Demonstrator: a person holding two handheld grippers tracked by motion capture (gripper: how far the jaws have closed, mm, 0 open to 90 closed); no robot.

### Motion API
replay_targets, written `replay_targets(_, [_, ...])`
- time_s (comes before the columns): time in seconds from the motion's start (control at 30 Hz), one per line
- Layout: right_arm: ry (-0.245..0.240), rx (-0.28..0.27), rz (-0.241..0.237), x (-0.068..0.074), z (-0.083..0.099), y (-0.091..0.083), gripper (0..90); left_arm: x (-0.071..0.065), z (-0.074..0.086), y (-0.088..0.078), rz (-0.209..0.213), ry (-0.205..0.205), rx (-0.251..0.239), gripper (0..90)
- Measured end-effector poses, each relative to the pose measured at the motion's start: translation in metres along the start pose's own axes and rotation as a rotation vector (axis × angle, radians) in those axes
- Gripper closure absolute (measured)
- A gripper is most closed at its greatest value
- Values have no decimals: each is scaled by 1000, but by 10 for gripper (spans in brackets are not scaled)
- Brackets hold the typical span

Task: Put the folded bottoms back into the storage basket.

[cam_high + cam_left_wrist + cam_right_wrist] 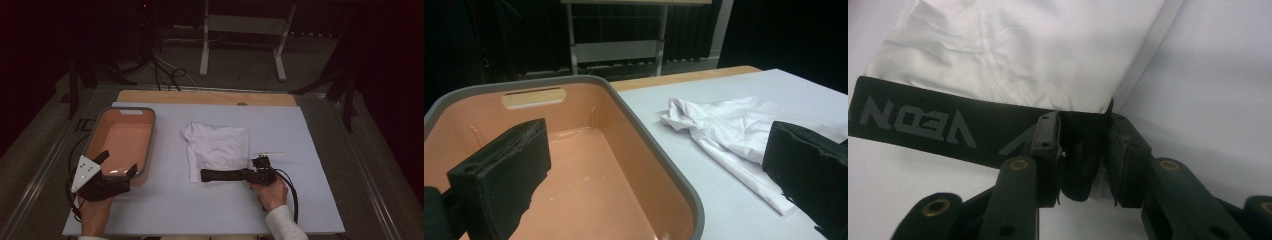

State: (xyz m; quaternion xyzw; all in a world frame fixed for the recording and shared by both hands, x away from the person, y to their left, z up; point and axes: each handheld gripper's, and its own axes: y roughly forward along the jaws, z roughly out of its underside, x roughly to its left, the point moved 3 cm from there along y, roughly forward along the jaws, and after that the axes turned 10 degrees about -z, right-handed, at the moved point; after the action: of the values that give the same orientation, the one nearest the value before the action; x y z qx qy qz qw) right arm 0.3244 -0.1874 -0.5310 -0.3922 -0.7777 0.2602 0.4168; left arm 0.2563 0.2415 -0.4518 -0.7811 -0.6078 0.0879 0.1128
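Note:
A white garment with a black lettered waistband lies crumpled on the pale mat, mid-table. My right gripper points left at the band's right end and is shut on it, with the band bunched between the pads. A peach basin with a grey rim stands at the left, nothing in it. My left gripper hangs open over the basin's near right corner, nothing between its jaws. The garment lies to its right.
The pale mat covers most of the table, with a wooden strip along its far edge. A thin white stick lies just beyond my right gripper. A metal stand and cables sit on the floor beyond the table.

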Motion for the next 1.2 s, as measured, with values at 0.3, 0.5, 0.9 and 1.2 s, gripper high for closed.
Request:
replay_targets(0.3, [-61, -8, 50, 9, 3, 4, 599, -2, -8, 2, 6, -1, -8, 2])
replay_targets(0.5, [-81, 16, 80, 14, 2, 6, 607, -10, -19, 6, 19, -2, -18, 2])
replay_targets(0.9, [-12, 4, -34, 10, 1, 2, 770, -43, -43, 32, 66, 31, -8, 2])
replay_targets(1.2, [-12, 9, -65, 13, 3, -5, 773, -56, -47, 46, 82, 23, -3, 2])
